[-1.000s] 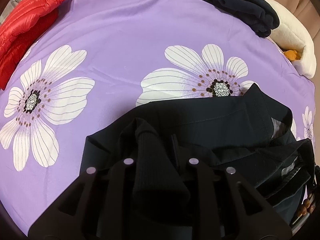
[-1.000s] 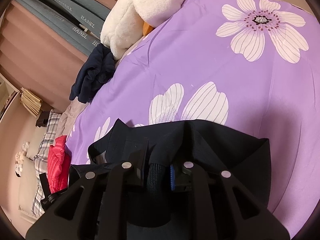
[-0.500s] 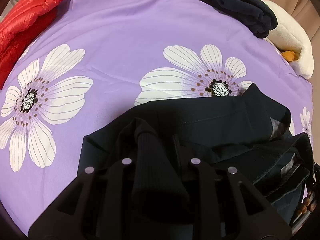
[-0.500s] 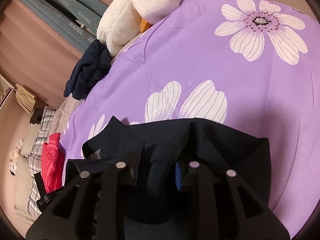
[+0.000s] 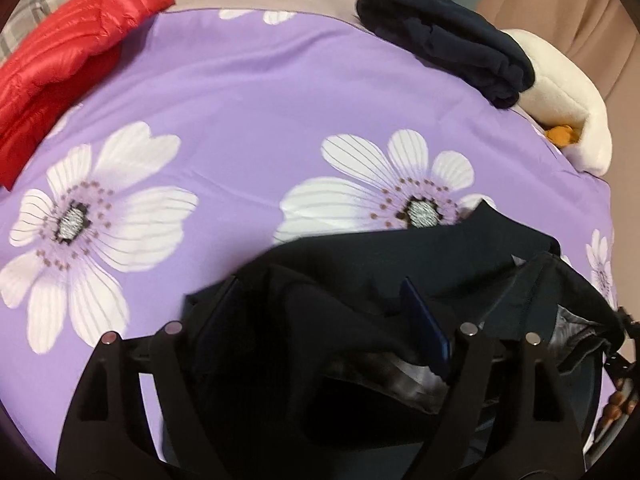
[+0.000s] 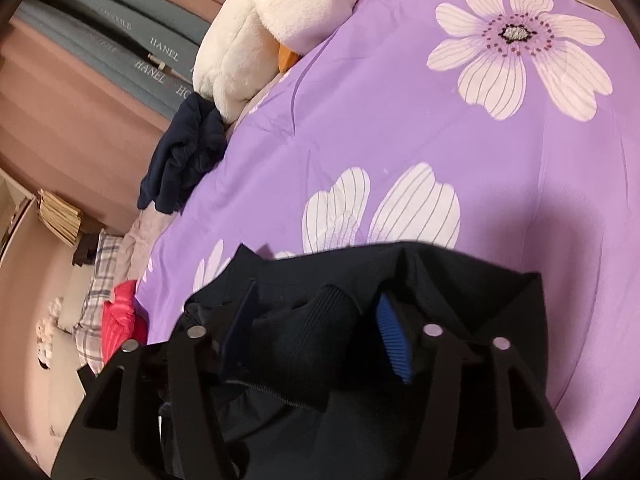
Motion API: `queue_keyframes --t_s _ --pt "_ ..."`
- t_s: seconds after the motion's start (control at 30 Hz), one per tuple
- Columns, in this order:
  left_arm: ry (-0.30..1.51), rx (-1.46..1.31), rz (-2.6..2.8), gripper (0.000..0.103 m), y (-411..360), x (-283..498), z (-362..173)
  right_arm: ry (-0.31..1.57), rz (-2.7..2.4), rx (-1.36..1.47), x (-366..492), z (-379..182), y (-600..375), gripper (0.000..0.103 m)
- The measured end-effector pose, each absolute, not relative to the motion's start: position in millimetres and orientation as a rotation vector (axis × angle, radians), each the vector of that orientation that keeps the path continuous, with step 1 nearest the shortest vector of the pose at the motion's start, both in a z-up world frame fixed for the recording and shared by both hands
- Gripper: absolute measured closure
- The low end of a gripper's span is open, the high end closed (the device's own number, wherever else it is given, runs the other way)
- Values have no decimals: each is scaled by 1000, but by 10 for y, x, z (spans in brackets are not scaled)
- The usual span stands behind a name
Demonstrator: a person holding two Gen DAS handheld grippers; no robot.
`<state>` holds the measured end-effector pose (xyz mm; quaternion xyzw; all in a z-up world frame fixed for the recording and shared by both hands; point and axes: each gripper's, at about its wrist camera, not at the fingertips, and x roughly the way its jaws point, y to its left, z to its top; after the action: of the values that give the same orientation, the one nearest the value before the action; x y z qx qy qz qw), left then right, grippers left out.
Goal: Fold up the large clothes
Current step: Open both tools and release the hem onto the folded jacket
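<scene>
A large black jacket lies bunched on the purple flowered bedspread, low in both views. My left gripper is open, its jaws wide apart on either side of a fold of the black fabric. My right gripper is also open, with a ribbed black cuff lying loose between its blue pads. The jacket also fills the bottom of the right wrist view. Its grey lining shows at the right of the left wrist view.
A red puffer jacket lies at the bed's far left. A folded navy garment sits at the far edge beside a white plush toy. Both also show in the right wrist view, the navy garment and the plush toy.
Both grippers have opened: each was shut on the jacket's fabric one second ago and now has its jaws spread, with the fabric lying loose between them.
</scene>
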<state>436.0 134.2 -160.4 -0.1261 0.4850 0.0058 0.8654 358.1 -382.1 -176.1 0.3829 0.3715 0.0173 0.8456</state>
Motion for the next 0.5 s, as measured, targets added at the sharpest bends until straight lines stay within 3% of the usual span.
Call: queue_keyframes --t_s 0.1,0.27,0.5 --pt "999 -283 66 18 1505 4384 -1559 726 -9 817 3552 -1597 -3980 32" --pt "915 -418 213 16 2005 4251 -1425 674 -25 677 3511 -1320 -4018 31" --pt "905 -359 68 16 1990 3814 -1454 726 339 78 3532 -1087 -2832 31"
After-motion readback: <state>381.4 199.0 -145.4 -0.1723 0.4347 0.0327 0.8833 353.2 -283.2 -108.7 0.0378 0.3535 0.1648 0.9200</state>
